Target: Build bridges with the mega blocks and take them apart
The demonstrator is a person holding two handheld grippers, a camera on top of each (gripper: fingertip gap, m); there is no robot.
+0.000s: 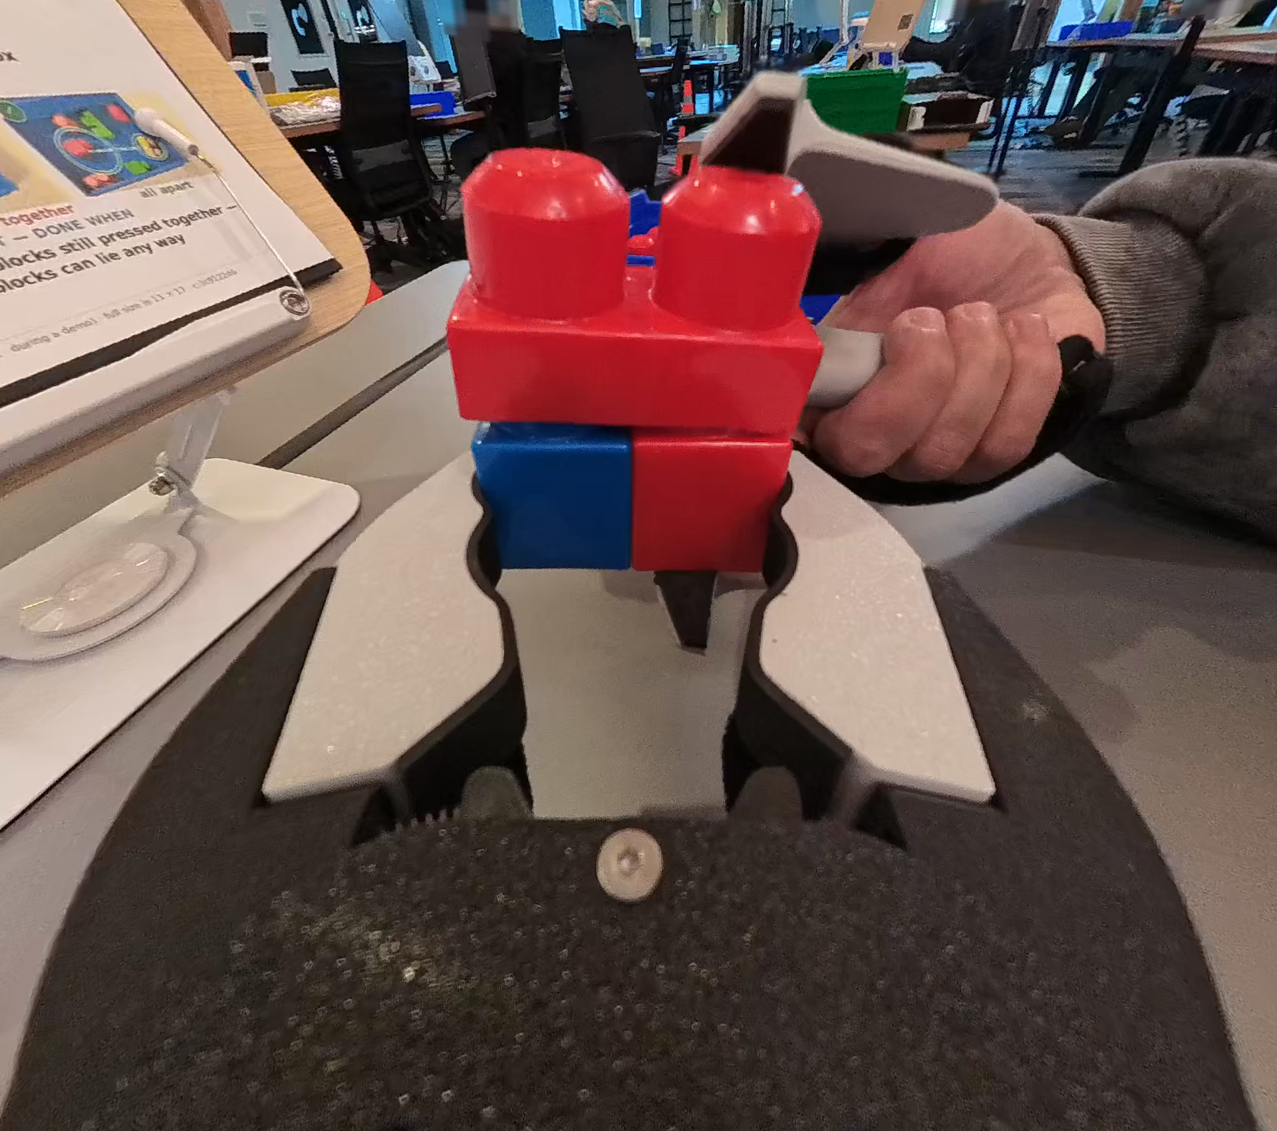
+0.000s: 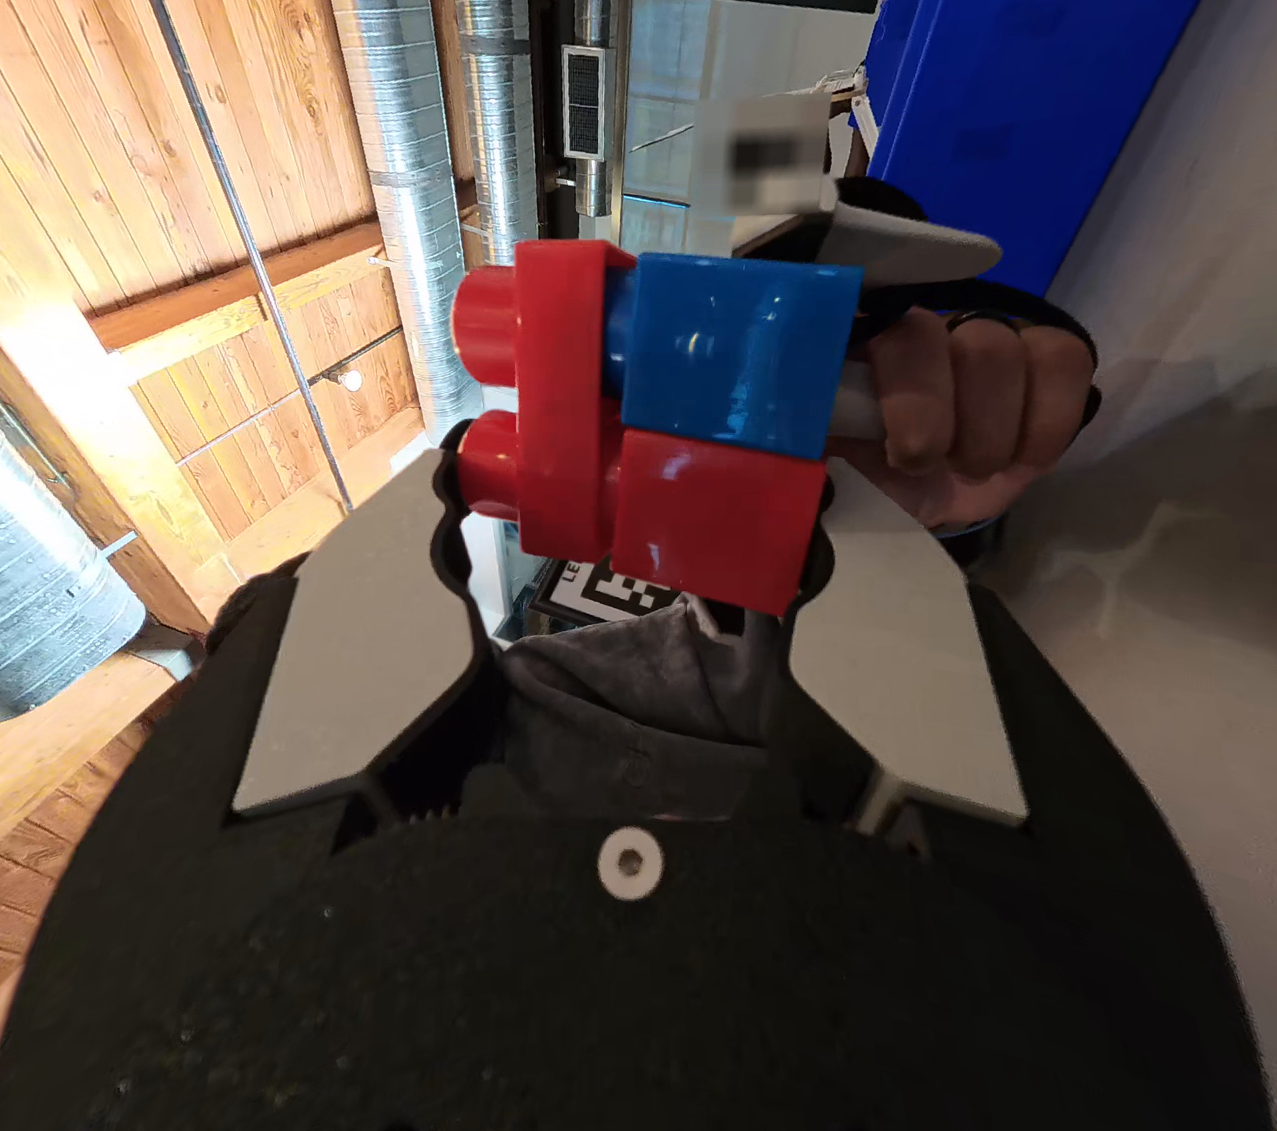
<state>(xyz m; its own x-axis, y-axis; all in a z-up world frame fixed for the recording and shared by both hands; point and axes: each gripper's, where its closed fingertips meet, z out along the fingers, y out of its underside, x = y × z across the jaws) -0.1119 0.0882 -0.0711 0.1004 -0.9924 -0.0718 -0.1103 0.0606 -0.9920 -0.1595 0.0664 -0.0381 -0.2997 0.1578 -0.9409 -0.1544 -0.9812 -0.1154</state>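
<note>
Left wrist view has the little bridge right up front: one long red block (image 1: 632, 365) with two studs sitting across one blue block (image 1: 556, 497) and one small red block (image 1: 708, 500), so three blocks total, two red and one blue. It's held up off the grey surface (image 1: 1105, 614), not resting on it.

The left gripper (image 1: 632, 535) has its jaws clamped on the two lower blocks, one finger on the blue side, one on the red side. The right gripper (image 2: 632, 535) is a different story: from its own camera the bridge lies sideways, its jaws look spread, one finger near a stud of the long block and the other by the small red block. Can't tell if it's actually squeezing anything, looks more like loosely framing it.

Handling-wise, I'd guess these are hollow hard plastic, so light and stiff, but glossy, so kinda slippery. Flat side faces are the place to grab, not the rounded studs. To pull it apart I'd hold the bottom pair steady and take the long block by its long flat sides. The blue block looks a bit cocked off the top piece in the right wrist view, so that joint may pop first.

Also around: an instruction card on a stand (image 1: 159, 179).
</note>
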